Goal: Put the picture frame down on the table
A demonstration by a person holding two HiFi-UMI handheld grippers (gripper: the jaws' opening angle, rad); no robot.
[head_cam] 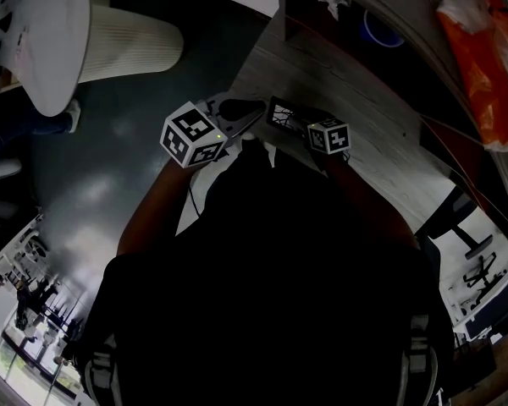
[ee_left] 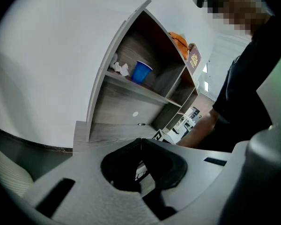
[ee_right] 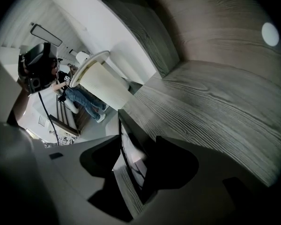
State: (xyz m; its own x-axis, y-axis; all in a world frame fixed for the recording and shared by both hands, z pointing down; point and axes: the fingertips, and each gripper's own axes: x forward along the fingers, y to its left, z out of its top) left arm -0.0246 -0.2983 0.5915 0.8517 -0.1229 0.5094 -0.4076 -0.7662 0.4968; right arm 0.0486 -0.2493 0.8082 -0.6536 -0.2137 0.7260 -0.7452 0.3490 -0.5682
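Observation:
A small black picture frame [head_cam: 286,115] hangs just above the near edge of the grey wood table [head_cam: 364,117], between my two grippers. Seen edge-on in the right gripper view, the frame [ee_right: 131,154] stands upright between the jaws, and my right gripper [ee_right: 138,146] is shut on it. Only that gripper's marker cube [head_cam: 328,135] shows in the head view. My left gripper [head_cam: 252,108] points at the frame's left end. Its dark pads [ee_left: 126,161] meet at the tips, and a corner of the frame [ee_left: 160,135] shows just beyond them.
A grey shelf unit stands at the table's back, holding a blue cup [ee_left: 141,71], crumpled paper [ee_left: 119,68] and an orange bag [head_cam: 483,66]. A white ribbed chair [head_cam: 85,32] stands on the dark floor to the left. Bare tabletop [ee_right: 215,107] lies beyond the frame.

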